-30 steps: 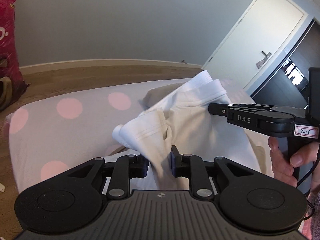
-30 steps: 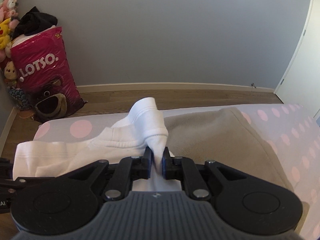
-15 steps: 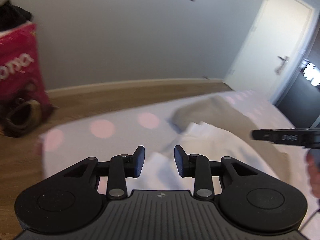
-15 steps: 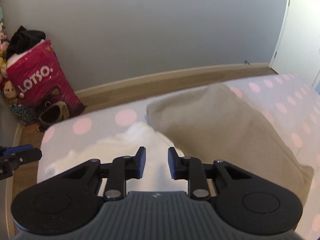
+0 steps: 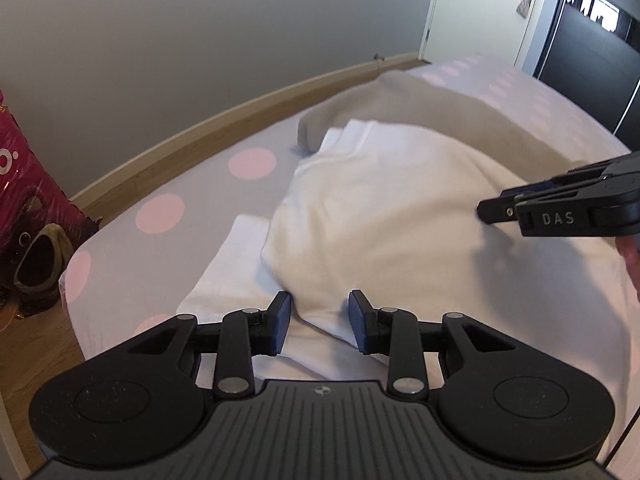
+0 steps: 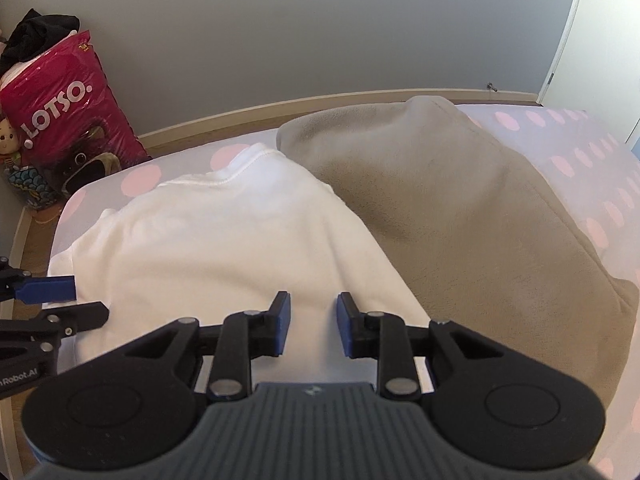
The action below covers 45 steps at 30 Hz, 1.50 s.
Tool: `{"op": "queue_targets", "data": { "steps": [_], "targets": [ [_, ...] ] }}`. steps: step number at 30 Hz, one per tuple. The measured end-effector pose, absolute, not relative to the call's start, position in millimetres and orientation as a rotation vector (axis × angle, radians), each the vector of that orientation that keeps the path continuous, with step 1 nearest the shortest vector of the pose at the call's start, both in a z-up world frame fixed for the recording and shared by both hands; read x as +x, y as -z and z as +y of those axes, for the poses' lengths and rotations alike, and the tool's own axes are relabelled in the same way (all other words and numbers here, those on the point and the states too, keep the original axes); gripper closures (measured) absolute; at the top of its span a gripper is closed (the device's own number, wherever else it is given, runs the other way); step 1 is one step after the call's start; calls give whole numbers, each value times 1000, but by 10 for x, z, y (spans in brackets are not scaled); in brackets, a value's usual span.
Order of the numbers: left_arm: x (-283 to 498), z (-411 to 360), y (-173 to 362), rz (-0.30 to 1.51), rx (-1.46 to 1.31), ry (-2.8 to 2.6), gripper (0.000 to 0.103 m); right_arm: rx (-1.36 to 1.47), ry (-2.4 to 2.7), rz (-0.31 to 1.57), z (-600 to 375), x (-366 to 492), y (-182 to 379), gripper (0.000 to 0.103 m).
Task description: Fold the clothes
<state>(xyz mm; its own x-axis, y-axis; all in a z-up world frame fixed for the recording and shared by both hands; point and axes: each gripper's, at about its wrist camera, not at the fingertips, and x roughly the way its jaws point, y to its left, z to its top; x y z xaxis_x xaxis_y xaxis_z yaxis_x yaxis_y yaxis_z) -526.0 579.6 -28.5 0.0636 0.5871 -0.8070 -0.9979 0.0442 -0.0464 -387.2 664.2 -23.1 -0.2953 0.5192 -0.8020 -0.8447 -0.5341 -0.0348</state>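
A white garment [image 5: 384, 208] lies folded on the polka-dot bed sheet [image 5: 192, 192]; it also shows in the right wrist view [image 6: 224, 240]. My left gripper [image 5: 319, 322] is open, its jaws either side of the garment's near edge, holding nothing. My right gripper [image 6: 310, 322] is open just over the garment's near part, also empty. The right gripper shows side-on at the right of the left wrist view [image 5: 560, 208]. The left gripper's fingertips [image 6: 52, 290] show at the left edge of the right wrist view.
A beige blanket [image 6: 472, 216] lies on the bed right of the garment, touching it. A red LOTSO bag [image 6: 60, 116] with toys stands on the wood floor by the grey wall. A white door [image 5: 480, 12] and a dark wardrobe [image 5: 592, 48] are at the far right.
Both grippers were shut on the lifted white garment a second ago. They opened and let it go; it now lies flat on the bed, and both grippers have come down close over it.
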Motion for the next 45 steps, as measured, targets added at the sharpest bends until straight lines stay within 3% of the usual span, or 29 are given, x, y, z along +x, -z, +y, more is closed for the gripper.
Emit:
{"op": "queue_targets", "data": {
  "steps": [9, 19, 34, 45],
  "targets": [
    [-5166, 5673, 152, 753, -703, -1426, 73, -967, -1928, 439, 6465, -3812, 67, 74],
    [-4893, 5298, -81, 636, -655, -1265, 73, -954, -1930, 472, 5910, -3298, -190, 69],
    [-4374, 5221, 219, 857, -533, -1181, 71, -978, -1847, 623, 5928, -2956, 441, 60],
    [-4356, 5097, 113, 851, -462, -1193, 70, -830, -1889, 627, 5469, -2815, 111, 61]
  ]
}}
